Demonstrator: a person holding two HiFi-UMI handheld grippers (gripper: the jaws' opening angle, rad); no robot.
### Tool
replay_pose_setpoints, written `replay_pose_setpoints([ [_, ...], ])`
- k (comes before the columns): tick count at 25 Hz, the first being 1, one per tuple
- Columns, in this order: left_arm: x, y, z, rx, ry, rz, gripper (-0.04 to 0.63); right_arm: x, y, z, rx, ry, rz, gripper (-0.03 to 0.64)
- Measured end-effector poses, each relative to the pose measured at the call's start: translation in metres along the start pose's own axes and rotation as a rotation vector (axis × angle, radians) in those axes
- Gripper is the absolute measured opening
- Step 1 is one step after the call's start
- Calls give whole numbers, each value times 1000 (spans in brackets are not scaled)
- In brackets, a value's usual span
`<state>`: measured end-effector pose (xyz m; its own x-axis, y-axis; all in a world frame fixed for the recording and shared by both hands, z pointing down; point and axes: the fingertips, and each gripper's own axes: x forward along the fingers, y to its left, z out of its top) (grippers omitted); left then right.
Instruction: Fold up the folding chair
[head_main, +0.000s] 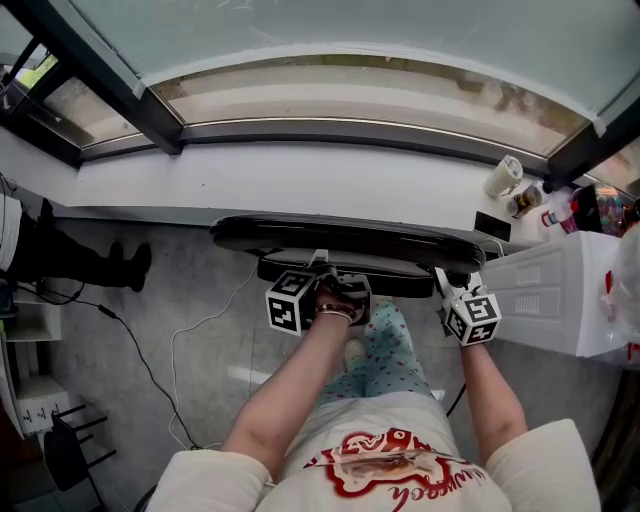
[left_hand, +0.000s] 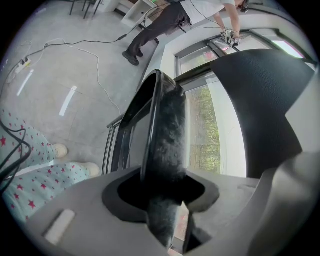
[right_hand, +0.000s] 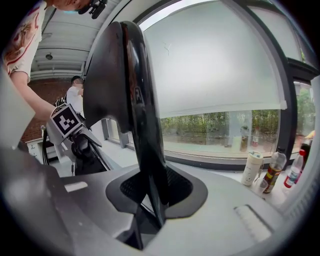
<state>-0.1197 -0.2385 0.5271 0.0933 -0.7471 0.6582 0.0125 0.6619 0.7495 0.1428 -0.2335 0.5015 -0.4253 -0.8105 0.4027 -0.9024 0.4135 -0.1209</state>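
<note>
The black folding chair stands in front of me by the window, seen edge-on from above. My left gripper is shut on the edge of its padded seat; the backrest rises to the right of it. The seat edge runs straight between the left gripper's jaws. My right gripper is shut on the right end of the backrest, whose thin edge passes through the right gripper's jaws. The left gripper's marker cube shows beyond the backrest.
A white windowsill runs just behind the chair, with a cup and bottles at its right end. A white cabinet stands at right. Cables cross the grey floor. Another person's legs stand at left.
</note>
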Motion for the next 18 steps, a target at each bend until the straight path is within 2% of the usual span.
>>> replay_pose_setpoints([
  [5,14,-11,-2,-24,-7,-11,166,14,-11,9,9,-19,-10,83],
  [18,59,-52,-4,-53,-52,-2,196,61,-45,35,38,9,-12,89],
])
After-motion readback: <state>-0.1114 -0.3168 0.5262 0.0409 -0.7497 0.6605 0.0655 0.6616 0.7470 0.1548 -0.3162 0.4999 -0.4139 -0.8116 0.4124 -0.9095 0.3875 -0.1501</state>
